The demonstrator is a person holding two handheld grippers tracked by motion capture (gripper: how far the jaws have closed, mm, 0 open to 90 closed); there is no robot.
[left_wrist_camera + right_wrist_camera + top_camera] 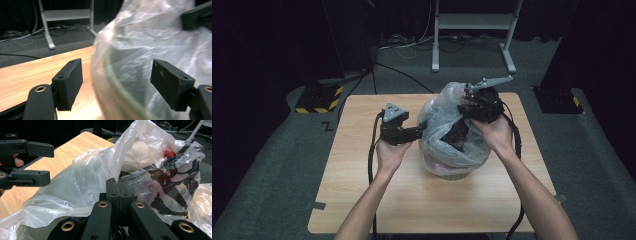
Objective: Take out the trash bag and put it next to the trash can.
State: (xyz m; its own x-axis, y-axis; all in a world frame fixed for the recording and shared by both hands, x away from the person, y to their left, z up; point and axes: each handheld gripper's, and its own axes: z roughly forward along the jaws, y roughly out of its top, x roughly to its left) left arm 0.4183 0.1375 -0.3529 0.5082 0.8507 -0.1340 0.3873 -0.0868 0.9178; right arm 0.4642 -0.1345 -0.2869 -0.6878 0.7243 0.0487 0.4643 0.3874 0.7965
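A clear plastic bag [443, 117] [150, 37] [95, 170] is draped over a pale round bowl [447, 172] in the middle of the wooden table [362, 190]. My left gripper [423, 129] [120, 85] is open at the bag's left side, its jaws straddling the bag wall and the bowl's rim [110, 70]. My right gripper [460, 127] [117, 186] reaches in from the upper right, shut on a fold of the bag near its top. The right gripper view also shows the left gripper [37, 162] open, and something red [168, 153] inside the bag.
A white metal stand [472, 22] and loose cables are on the floor behind the table. Yellow-and-black striped bases [319, 97] flank the table's far corners. Bare tabletop lies in front of the bowl and to its left.
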